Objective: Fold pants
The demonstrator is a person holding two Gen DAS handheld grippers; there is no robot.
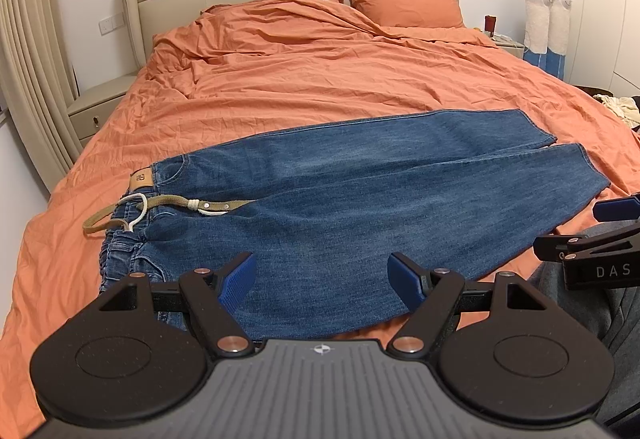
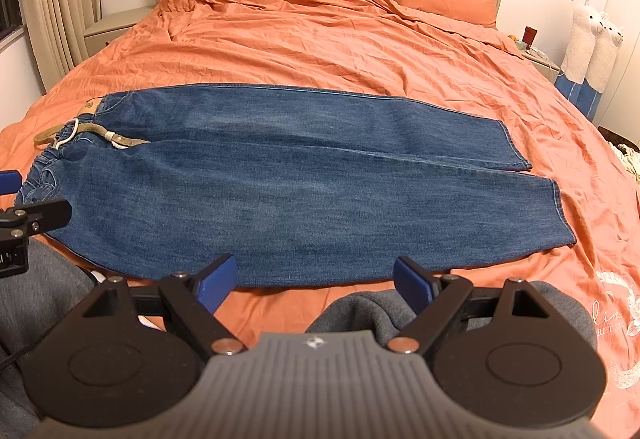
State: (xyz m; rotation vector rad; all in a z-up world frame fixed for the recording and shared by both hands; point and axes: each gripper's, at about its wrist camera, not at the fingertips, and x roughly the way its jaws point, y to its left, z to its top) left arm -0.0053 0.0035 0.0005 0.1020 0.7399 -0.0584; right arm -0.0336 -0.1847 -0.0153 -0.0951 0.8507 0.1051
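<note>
Left gripper (image 1: 322, 281) and right gripper (image 2: 315, 281): fingers spread wide, holding nothing, above the near edge of the pants (image 2: 260, 175). Blue denim pants lie flat, unfolded, across the orange bed (image 2: 320, 51), waistband left.

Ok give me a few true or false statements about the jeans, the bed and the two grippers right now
1. The jeans lie spread flat on the orange bed cover. True.
2. The left gripper is clamped on the waistband. False: it is open and holds nothing.
3. The belt is at the left end of the jeans. True.
4. The right gripper is shut. False: it is open, near the jeans' near edge.
5. The jeans are already folded in half. False: both legs lie at full length, side by side.
</note>
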